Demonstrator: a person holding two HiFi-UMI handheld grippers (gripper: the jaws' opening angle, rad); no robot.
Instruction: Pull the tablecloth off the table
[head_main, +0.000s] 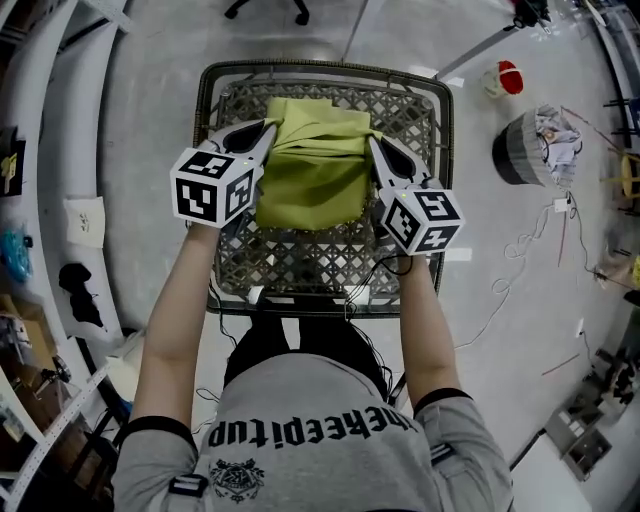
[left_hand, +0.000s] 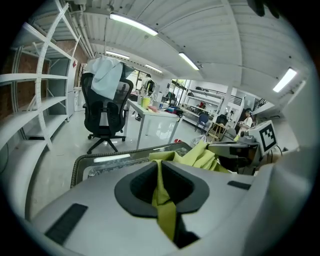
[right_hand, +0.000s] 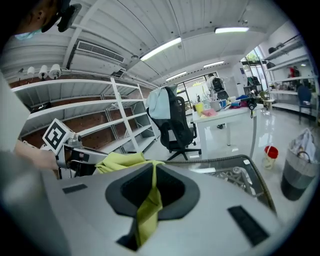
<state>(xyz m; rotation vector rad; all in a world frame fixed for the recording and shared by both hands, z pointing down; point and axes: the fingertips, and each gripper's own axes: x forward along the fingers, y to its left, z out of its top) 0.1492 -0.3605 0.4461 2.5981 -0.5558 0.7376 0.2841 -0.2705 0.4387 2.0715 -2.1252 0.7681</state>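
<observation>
— Where is the tablecloth (head_main: 312, 165)?
— Bunched in folds over the middle of the table (head_main: 300, 262), towards its far edge.
— And the jaws?
— The left gripper (head_main: 270, 127) has its jaws pinched on the cloth's left side, and the right gripper (head_main: 373, 140) on its right side. Both are above the table.
</observation>
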